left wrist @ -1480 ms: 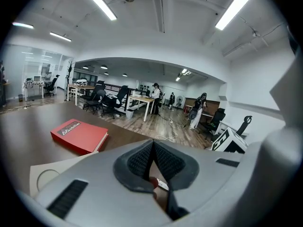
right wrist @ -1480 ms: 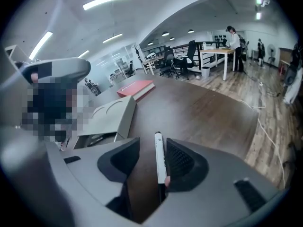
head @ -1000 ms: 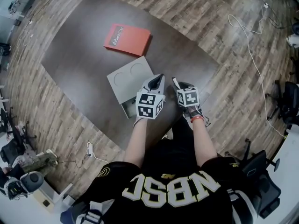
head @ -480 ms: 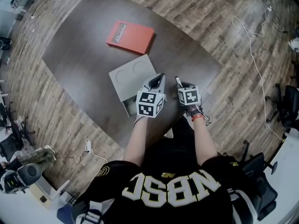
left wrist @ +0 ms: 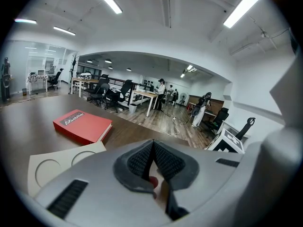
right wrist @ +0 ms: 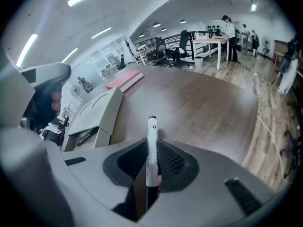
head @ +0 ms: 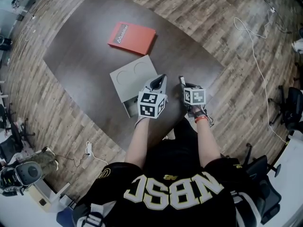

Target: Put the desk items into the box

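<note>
At the table's (head: 85, 56) near edge, toward 6 o'clock, we see the right gripper (right wrist: 151, 151) closing its jaws round the marker (right wrist: 152, 129). One pad touches the barrel and a dark gap remains on the other side, so we judge the grasp unfinished. The left gripper (left wrist: 153, 145) has its jaws pressed together, empty. The box (head: 130, 77) and the red book (head: 131, 38) remain where they were, at 10 and 11 o'clock of the marker. Once the marker is gripped, we expect its transfer into the box.
</note>
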`<state>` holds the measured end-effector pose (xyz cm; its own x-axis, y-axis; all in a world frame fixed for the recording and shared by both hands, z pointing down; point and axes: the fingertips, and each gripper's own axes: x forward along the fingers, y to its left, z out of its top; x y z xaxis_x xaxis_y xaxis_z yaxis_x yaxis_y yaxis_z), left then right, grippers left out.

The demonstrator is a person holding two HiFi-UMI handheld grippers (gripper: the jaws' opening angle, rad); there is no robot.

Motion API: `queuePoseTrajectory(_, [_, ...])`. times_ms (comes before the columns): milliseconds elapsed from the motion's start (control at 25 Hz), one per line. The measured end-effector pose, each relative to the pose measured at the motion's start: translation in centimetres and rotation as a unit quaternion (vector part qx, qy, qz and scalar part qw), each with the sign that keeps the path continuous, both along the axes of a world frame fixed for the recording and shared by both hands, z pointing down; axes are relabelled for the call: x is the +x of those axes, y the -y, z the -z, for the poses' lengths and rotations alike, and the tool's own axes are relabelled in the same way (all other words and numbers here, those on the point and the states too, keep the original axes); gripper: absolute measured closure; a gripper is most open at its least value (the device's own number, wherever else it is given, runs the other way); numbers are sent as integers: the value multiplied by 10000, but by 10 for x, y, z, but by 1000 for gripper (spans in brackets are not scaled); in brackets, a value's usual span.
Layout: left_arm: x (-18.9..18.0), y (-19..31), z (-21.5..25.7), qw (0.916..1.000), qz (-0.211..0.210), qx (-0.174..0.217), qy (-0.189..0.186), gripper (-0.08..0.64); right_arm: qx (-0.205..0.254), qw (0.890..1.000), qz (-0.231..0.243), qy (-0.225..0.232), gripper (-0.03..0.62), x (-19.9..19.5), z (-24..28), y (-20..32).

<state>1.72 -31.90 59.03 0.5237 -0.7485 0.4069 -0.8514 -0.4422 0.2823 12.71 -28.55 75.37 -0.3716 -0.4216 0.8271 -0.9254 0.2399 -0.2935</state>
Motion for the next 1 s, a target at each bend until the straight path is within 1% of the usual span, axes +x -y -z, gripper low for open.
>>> queuePoseTrajectory(200, [5,-4,2,10000,-20,41,18,548,163,9998,-33,66,515,6,15,2])
queuePoseTrajectory(520, [5,-9,8,9999,29,89,38,548,409,9984,307,220,514,-7,43,4])
queuePoseTrajectory(760, [-15,-10,13,9993,343,150,91,548,610,9955,592,416,515,-23,54,8])
queuePoseTrajectory(1000, [-51,-20,17,9965,803,179,134,548,840,9901,987,538,515,-54,81,14])
